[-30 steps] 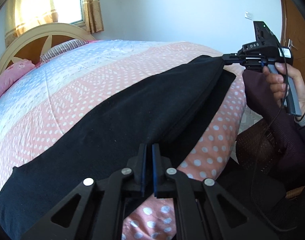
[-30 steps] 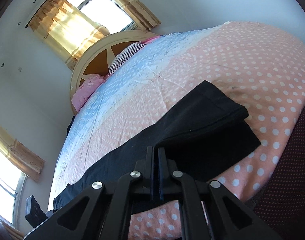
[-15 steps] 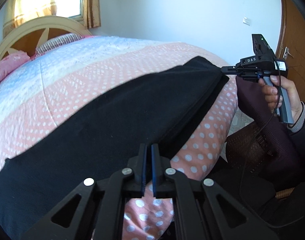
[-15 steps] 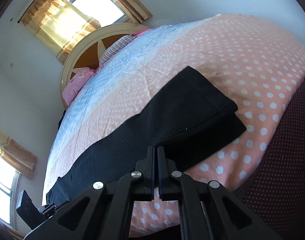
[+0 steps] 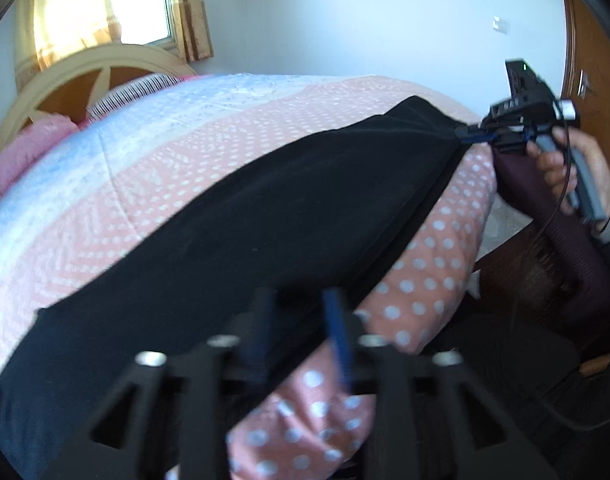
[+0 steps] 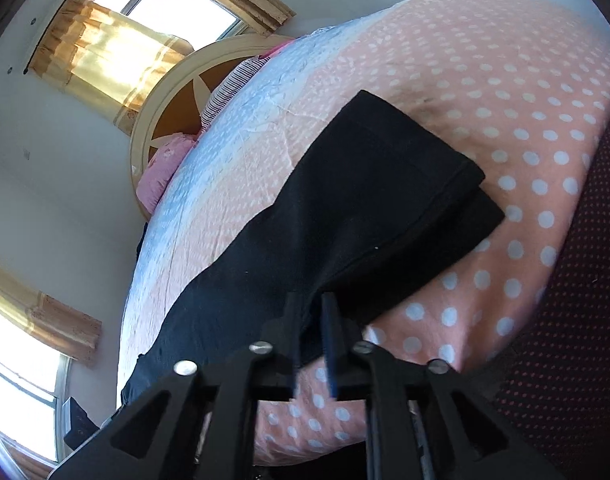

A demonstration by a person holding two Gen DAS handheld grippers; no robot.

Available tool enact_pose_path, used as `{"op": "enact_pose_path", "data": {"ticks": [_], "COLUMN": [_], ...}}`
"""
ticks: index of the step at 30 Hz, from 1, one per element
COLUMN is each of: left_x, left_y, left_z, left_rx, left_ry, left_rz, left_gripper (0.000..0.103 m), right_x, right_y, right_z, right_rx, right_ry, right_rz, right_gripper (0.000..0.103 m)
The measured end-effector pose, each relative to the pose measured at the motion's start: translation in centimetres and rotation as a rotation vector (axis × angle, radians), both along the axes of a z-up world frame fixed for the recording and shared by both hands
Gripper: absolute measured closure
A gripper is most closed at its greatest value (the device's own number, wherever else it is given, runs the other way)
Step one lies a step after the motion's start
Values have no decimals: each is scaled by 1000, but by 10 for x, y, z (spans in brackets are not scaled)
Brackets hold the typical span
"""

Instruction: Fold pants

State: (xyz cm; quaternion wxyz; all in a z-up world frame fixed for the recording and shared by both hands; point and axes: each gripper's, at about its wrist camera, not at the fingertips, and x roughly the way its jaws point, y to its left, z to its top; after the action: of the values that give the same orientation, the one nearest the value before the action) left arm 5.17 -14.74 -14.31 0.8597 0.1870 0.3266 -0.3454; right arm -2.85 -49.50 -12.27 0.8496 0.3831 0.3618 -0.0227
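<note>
Black pants (image 5: 265,224) lie folded lengthwise along the near edge of the bed, one leg on top of the other. My left gripper (image 5: 301,332) is open at the pants' near edge, the jaws a clear gap apart and blurred. My right gripper (image 6: 311,336) is open too, its jaws slightly apart over the pants (image 6: 345,220) at the other end. The right gripper also shows in the left wrist view (image 5: 471,136), at the far end of the pants, held by a hand.
The bed has a pink polka-dot and pale blue quilt (image 5: 153,152), pink pillows (image 5: 29,148) and a cream headboard (image 5: 81,68). A window with yellow curtains (image 6: 105,52) is behind. A dark dotted chair (image 6: 577,280) stands beside the bed, and a wooden door (image 5: 593,60) is at right.
Both grippers were shut on the pants' edge; now both have opened and let the cloth go. The pants have settled flat on the bed.
</note>
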Motion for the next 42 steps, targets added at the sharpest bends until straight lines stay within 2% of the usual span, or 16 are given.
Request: {"op": "enact_pose_path", "data": {"ticks": [1,2,5,6,9,11,13,15,16,17,22,25,33,37,40,42], "left_x": [-4,-7,-8,-6,1,4,3,3,4,5,6,5,5,3,7,8], "left_y": [4,6,8,7,4,6,5,6,7,9,8,4,17,16,12,12], "left_z": [1,1,-4,-7,-16,-16,-16,-14,-12,-9,-8,-9,14,14,7,7], "left_rx": [1,-3,34,49,82,56,59,54,43,27,24,27,-77,-69,-59,-60], "left_ry": [-38,-56,-66,-67,-44,-15,-12,6,14,27,38,31,30,27,45,49], "left_rz": [1,-13,-25,-21,-2,-7,-18,-34,-30,-29,-37,-31,-16,-20,-17,-14], "left_gripper": [31,30,31,35,51,55,60,77,81,91,92,97,100,100,100,100], "right_x": [0,-1,3,5,9,9,11,13,13,12,12,11,-10,-9,-3,1], "right_y": [3,6,20,24,33,35,36,37,38,38,39,38,24,13,11,18], "right_z": [2,2,0,-2,-6,-3,-2,-3,-2,-1,3,6,36,33,21,19], "right_rx": [2,16,-4,-7,-26,-53,-59,-75,-85,-93,-110,-114,-133,-58,3,18], "right_ry": [-20,-45,-41,-39,-21,-21,-22,-17,-19,-23,-38,-45,-128,-120,-71,-56], "right_rz": [14,21,53,64,92,92,91,92,93,93,93,89,46,72,70,103], "right_gripper": [40,36,36,37,61,86,90,101,102,102,103,103,103,103,98,58]}}
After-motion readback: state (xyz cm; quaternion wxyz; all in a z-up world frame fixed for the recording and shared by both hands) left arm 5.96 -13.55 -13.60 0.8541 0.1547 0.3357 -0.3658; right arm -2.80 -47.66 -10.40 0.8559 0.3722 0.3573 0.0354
